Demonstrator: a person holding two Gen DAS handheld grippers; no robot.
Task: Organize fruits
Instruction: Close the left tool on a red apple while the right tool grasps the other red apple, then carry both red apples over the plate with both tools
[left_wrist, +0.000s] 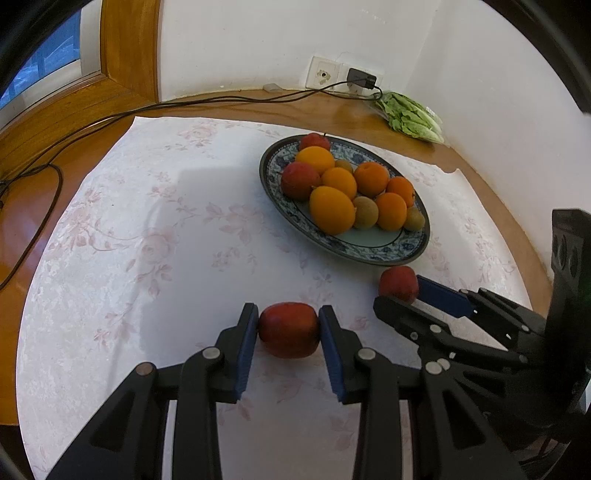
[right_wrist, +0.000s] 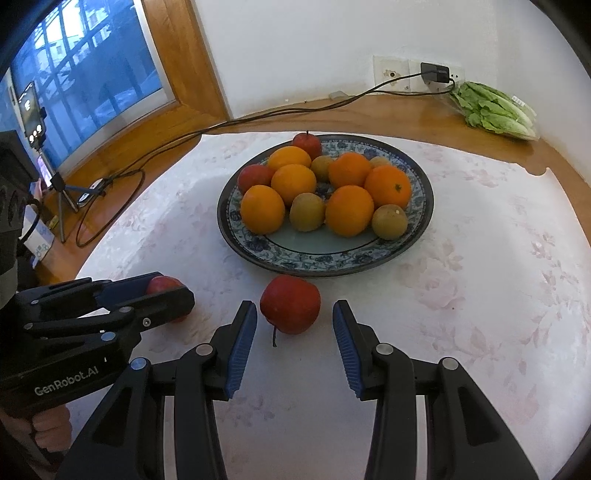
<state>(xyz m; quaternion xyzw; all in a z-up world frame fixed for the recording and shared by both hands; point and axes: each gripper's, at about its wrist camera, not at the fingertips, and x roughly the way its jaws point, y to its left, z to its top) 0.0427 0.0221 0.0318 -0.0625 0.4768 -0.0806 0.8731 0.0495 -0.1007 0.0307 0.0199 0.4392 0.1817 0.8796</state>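
On the floral tablecloth (left_wrist: 129, 229), your left gripper (left_wrist: 288, 325) has both blue pads pressed against the sides of a red apple (left_wrist: 289, 334), which sits low on the cloth; whether it rests there or is just lifted, you cannot tell from this angle. Seen from the right wrist, that same gripper (right_wrist: 168, 299) wraps the apple (right_wrist: 162, 285) so only a sliver of red shows. Your right gripper (right_wrist: 295, 339) stands wide, its fingers on either side of a second red apple (right_wrist: 290, 304) without touching it; this apple lies on the cloth with its stem toward you, just beside the near rim of the patterned plate (right_wrist: 325, 258). That plate holds oranges (right_wrist: 349, 210), brownish kiwis (right_wrist: 307, 211) and two more red apples (right_wrist: 255, 178) heaped together. Beyond the plate, a bag of lettuce (right_wrist: 495, 107) lies on the wooden ledge by the wall socket, with a black cable (right_wrist: 258, 116) trailing left toward the window.
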